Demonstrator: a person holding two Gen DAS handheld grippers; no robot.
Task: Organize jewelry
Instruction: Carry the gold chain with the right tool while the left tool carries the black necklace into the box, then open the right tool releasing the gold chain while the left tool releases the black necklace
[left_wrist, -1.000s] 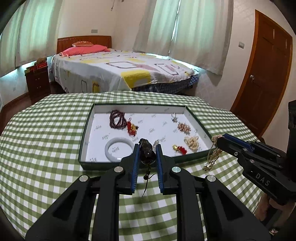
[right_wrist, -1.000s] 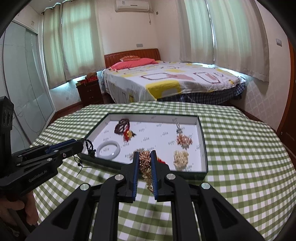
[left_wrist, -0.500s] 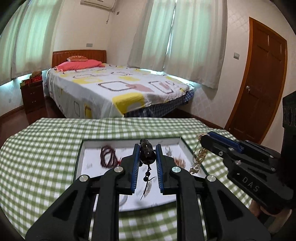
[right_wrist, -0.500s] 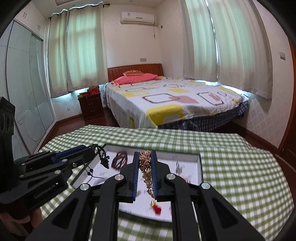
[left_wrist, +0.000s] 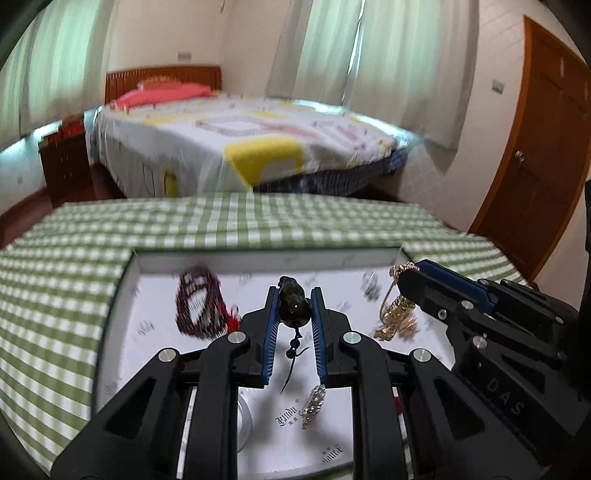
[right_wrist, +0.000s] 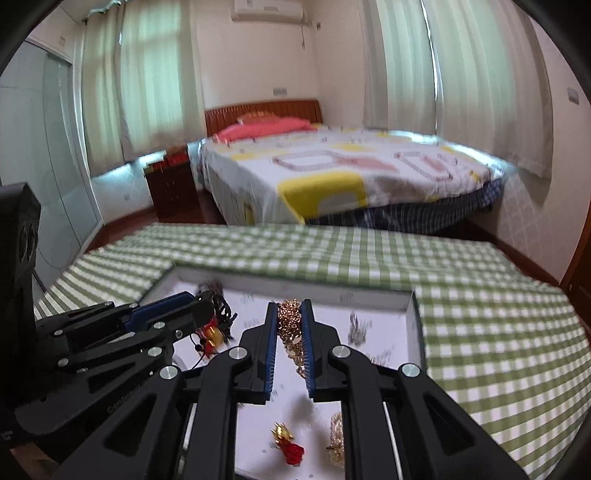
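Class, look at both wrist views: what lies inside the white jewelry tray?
Inside the tray: a dark red bead bracelet, a silvery chain and a red-and-gold charm. The left gripper and right gripper cover much of the tray floor, so anything under them is unseen.

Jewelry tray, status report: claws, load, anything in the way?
Left claw shut on dark bead pendant; right claw shut on gold chain. Both above tray. Red bead bracelet, red charm lie below.
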